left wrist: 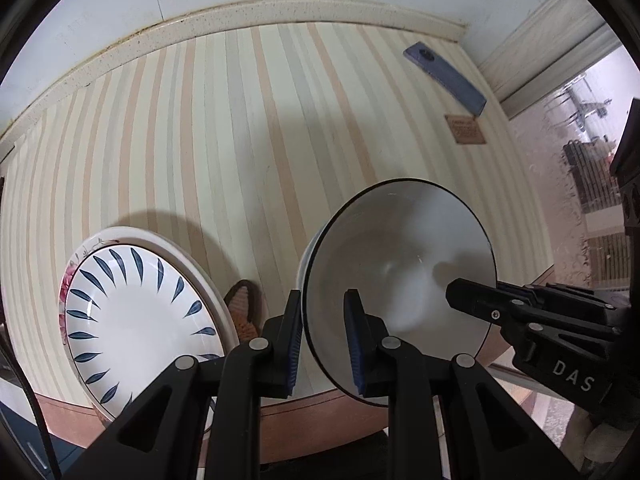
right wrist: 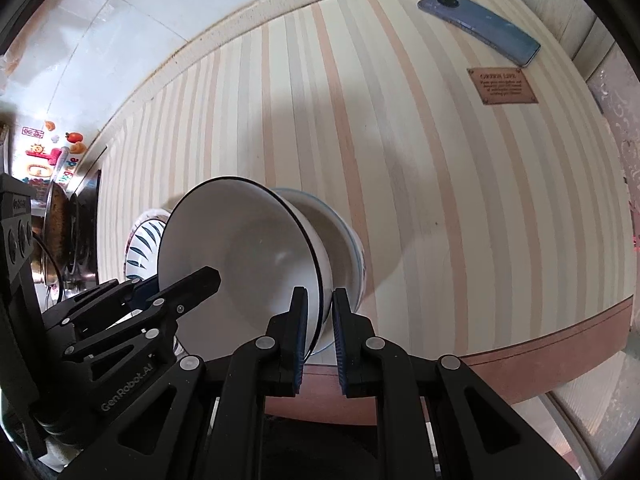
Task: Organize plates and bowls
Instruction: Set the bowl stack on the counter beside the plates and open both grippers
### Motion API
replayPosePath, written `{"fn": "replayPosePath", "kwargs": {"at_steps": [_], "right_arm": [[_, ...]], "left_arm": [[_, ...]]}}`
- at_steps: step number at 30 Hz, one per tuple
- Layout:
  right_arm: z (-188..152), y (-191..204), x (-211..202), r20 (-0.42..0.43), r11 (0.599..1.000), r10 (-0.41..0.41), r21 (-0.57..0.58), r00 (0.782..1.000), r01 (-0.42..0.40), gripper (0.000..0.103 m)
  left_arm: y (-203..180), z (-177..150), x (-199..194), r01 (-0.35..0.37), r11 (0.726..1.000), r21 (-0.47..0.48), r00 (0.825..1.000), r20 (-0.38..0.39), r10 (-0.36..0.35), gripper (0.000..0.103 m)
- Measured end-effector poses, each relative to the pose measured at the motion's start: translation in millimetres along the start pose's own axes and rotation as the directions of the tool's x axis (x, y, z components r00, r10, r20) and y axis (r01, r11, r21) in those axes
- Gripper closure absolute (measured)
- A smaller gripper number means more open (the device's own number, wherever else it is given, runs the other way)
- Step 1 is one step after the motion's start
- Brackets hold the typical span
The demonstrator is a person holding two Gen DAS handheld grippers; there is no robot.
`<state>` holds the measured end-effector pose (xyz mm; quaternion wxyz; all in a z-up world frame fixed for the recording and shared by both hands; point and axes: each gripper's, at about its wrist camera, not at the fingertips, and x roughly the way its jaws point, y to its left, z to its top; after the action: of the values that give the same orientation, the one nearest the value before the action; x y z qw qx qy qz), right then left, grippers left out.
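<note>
My left gripper and right gripper each clamp opposite rims of the black-rimmed white ceramic bowl. It hangs tilted between them.

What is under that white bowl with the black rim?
The black-rimmed bowl sits nested in a second bowl with blue markings, on the striped table. Whatever lies inside the lower bowl is covered.

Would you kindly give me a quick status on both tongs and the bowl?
Left tongs and right tongs straddling opposite rims of the black-rimmed bowl. Bowl tilted, nested in a second bowl. Leaf-pattern plate beside it; phone far off.
</note>
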<state>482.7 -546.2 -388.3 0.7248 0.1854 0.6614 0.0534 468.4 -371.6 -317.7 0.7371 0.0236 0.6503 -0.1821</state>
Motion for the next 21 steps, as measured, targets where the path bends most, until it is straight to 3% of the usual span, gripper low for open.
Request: {"fn": "replayPosePath", "kwargs": {"at_steps": [21], "right_arm": [[12.9, 5.5, 10.7, -0.038, 0.998, -0.055, -0.042, 0.998, 0.053, 0.086]], "left_arm": [[-4.0, 1.4, 10.9, -0.039, 0.999, 0.019, 0.999, -0.021, 0.039, 0.085]]}}
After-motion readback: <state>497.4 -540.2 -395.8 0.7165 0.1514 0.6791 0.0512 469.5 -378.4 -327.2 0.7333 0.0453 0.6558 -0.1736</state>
